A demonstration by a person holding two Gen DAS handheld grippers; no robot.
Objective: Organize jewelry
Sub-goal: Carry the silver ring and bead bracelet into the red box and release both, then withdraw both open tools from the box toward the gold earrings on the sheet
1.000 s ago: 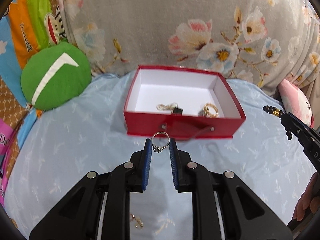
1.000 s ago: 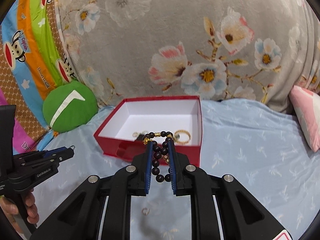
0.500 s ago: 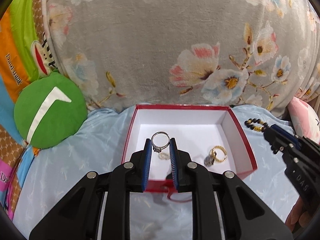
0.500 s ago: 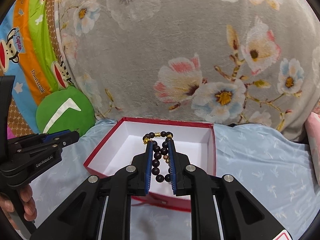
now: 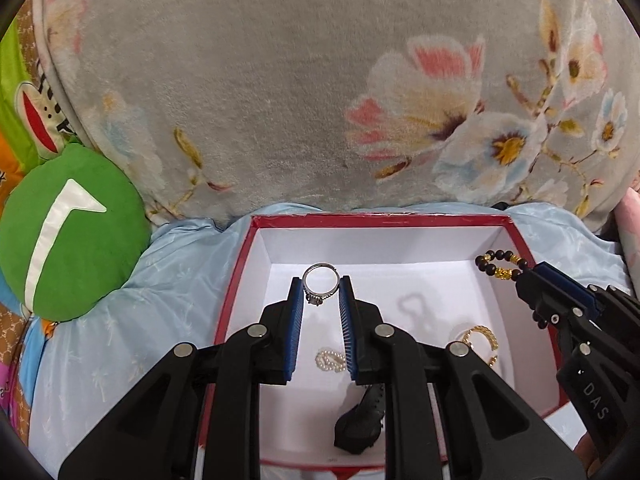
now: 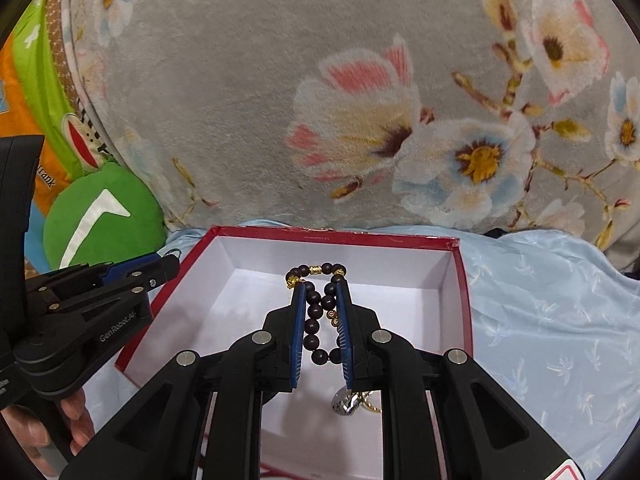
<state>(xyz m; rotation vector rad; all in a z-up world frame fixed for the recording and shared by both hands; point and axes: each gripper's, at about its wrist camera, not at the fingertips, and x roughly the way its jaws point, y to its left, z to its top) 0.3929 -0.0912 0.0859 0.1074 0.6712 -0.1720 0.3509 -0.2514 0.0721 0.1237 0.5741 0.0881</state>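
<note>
A red box point(image 5: 236, 280) with a white inside stands open on the blue bedsheet; it also shows in the right wrist view point(image 6: 464, 292). My left gripper point(image 5: 320, 290) is shut on a silver ring point(image 5: 320, 282) and holds it above the box's inside. My right gripper point(image 6: 320, 294) is shut on a dark bead bracelet point(image 6: 316, 320) with gold beads, also above the box; it shows in the left wrist view point(image 5: 528, 276). In the box lie a pearl piece point(image 5: 330, 360), a gold piece point(image 5: 478, 338) and a black item point(image 5: 360, 424).
A grey floral blanket point(image 5: 320, 100) rises right behind the box. A green round cushion point(image 5: 68, 232) lies to the left. A pink pillow edge point(image 5: 630, 216) is at the far right. Blue sheet point(image 6: 552, 300) lies right of the box.
Both grippers have moved forward from in front of the box to over its inside, still holding the ring and the bracelet.
</note>
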